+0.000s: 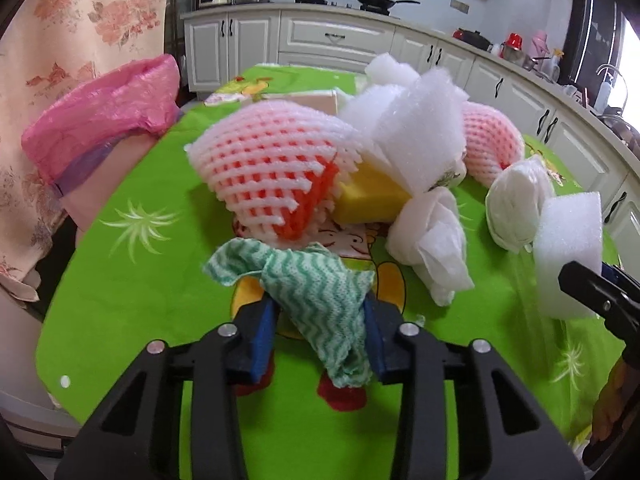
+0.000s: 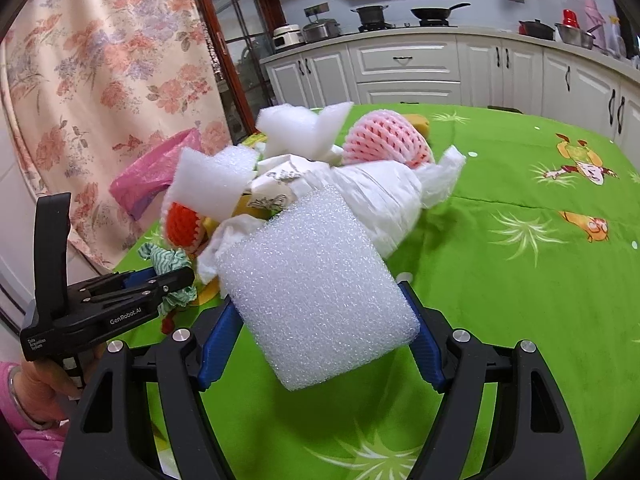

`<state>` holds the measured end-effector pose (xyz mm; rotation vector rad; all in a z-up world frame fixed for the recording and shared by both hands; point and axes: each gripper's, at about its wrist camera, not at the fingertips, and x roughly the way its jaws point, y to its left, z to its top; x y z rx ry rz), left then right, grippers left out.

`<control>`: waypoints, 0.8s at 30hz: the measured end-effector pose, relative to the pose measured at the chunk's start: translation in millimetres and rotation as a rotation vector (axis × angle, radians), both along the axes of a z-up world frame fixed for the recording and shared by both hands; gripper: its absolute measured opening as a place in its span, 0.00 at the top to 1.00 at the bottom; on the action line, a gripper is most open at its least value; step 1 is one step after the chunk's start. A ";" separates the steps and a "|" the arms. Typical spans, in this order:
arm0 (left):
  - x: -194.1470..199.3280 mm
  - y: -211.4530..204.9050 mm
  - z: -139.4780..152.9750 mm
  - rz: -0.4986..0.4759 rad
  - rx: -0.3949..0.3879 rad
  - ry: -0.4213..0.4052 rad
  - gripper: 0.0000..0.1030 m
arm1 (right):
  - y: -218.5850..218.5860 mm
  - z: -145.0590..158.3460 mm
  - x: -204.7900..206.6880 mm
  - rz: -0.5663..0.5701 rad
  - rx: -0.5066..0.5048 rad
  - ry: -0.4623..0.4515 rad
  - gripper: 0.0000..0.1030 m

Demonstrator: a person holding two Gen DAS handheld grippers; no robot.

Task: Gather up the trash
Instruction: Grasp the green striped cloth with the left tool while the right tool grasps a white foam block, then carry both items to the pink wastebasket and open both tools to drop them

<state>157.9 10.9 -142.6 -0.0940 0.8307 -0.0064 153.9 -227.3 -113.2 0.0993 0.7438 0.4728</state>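
My left gripper (image 1: 320, 316) is shut on a green-and-white wavy cloth (image 1: 316, 288), held just above the green tablecloth (image 1: 140, 280). The same gripper (image 2: 168, 280) and cloth (image 2: 172, 264) show in the right wrist view. My right gripper (image 2: 320, 312) is shut on a white foam block (image 2: 316, 288), which also shows at the right of the left wrist view (image 1: 568, 252). A trash pile lies ahead: a foam fruit net over orange (image 1: 272, 172), a yellow sponge (image 1: 368, 200), white foam pieces (image 1: 416, 128), crumpled white bags (image 1: 432, 236) and a second pink net (image 1: 492, 148).
A bin lined with a pink bag (image 1: 104, 116) stands off the table's left edge, by a floral curtain (image 1: 72, 32). White kitchen cabinets (image 1: 340, 40) with pots run behind. The tablecloth to the right (image 2: 540, 240) carries only cartoon prints.
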 end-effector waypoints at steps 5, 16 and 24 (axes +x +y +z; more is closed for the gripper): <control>-16.8 6.5 18.3 0.004 0.034 -0.066 0.66 | 13.6 10.5 -4.2 0.046 0.011 -0.026 0.31; -19.1 65.8 61.4 0.099 0.058 -0.192 0.65 | 70.7 49.5 23.0 0.118 -0.008 -0.103 0.31; 1.1 131.8 102.5 0.167 0.050 -0.261 0.64 | 143.8 84.4 57.2 0.186 0.005 -0.189 0.31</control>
